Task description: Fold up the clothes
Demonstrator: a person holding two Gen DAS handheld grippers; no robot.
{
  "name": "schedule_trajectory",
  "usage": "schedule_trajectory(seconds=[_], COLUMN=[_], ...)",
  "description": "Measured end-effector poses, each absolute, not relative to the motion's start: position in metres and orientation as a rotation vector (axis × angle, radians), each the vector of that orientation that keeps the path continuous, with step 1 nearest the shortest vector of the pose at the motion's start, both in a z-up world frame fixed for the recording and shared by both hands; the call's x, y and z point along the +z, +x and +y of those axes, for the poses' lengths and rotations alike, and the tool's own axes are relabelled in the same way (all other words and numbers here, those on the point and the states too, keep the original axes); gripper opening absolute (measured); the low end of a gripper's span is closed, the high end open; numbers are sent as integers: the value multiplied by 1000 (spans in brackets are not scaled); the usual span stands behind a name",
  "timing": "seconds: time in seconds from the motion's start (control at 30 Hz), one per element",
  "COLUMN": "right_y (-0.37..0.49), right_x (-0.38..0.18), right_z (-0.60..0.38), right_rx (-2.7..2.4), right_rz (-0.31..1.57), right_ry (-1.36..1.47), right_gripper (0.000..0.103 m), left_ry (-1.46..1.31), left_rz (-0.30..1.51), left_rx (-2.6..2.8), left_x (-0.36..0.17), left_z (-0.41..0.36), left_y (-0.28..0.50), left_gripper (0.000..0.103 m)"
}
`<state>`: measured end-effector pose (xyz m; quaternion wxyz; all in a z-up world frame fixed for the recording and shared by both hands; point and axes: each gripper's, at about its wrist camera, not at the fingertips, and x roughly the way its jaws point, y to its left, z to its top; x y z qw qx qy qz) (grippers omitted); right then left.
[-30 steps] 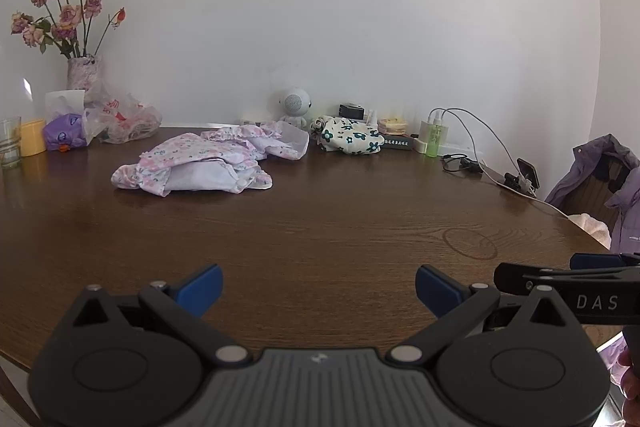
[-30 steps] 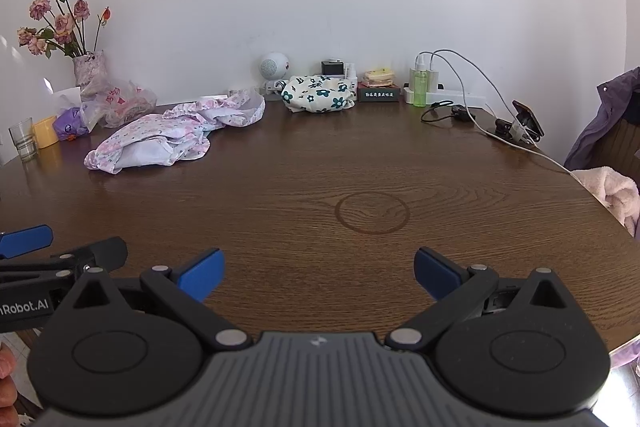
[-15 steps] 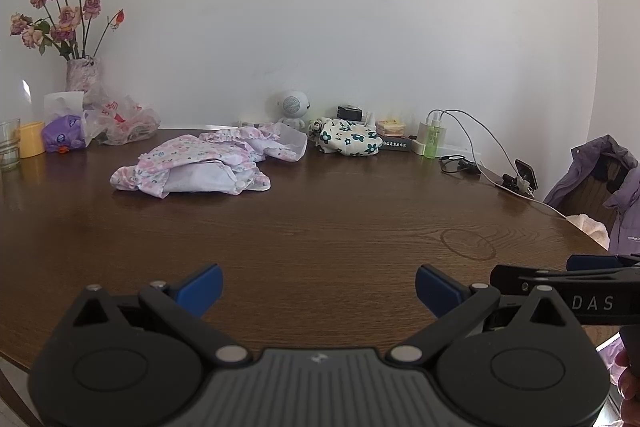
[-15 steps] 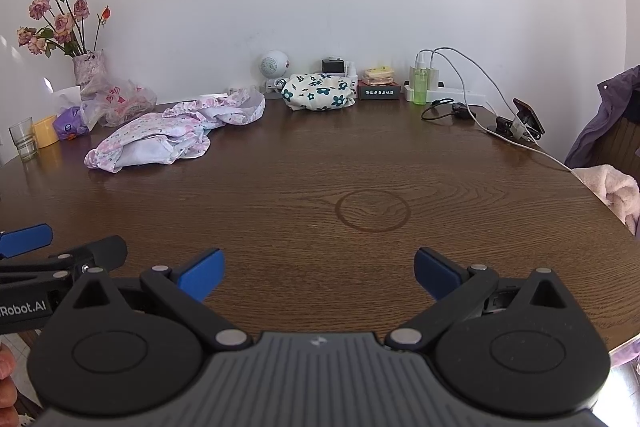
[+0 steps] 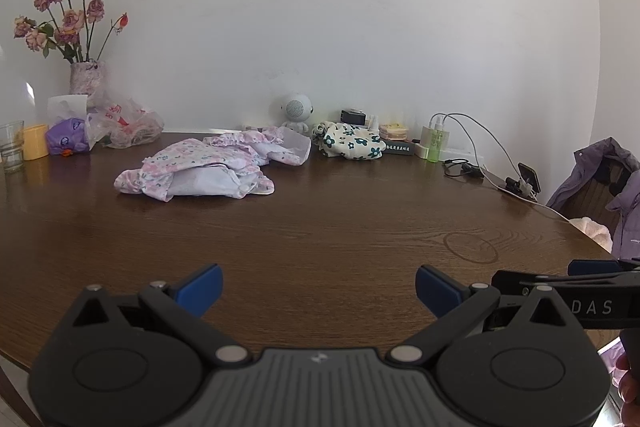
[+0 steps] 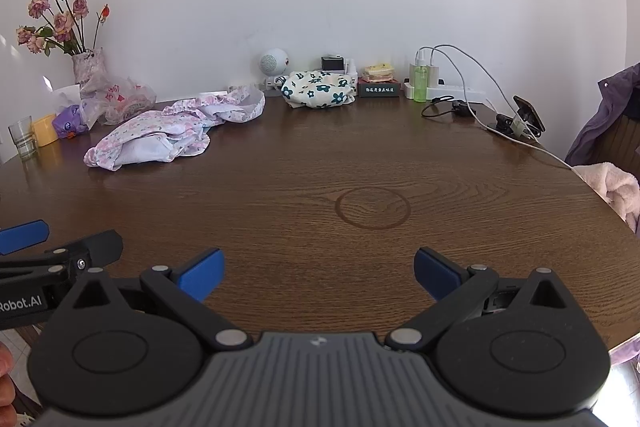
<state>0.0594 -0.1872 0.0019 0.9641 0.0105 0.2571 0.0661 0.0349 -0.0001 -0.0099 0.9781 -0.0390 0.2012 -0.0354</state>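
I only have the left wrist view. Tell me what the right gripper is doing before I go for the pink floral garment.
Observer: The right gripper is open, with nothing between its fingers, over the bare wooden table.
Operator: Say what lies ahead of it.
Observer: The ring mark in the wood. The pink floral garment lies far off to its left.
Operator: Report my left hand.
Observer: Only part of the left hand shows, at the lower left edge of the right wrist view.
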Motion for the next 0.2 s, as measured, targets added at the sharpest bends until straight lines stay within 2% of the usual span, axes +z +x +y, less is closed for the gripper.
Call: schedule_trajectory(seconds=[0.2], right_y=[60], right_x=[1], right_z=[-187], right_rx=[134], right_rz=[522], right_ry=[22], right_gripper=[103], left_ry=[-82], left_rz=[400], left_rx=[-68], left_x=[-10], left_z=[0], left_y=[34], left_gripper=[103])
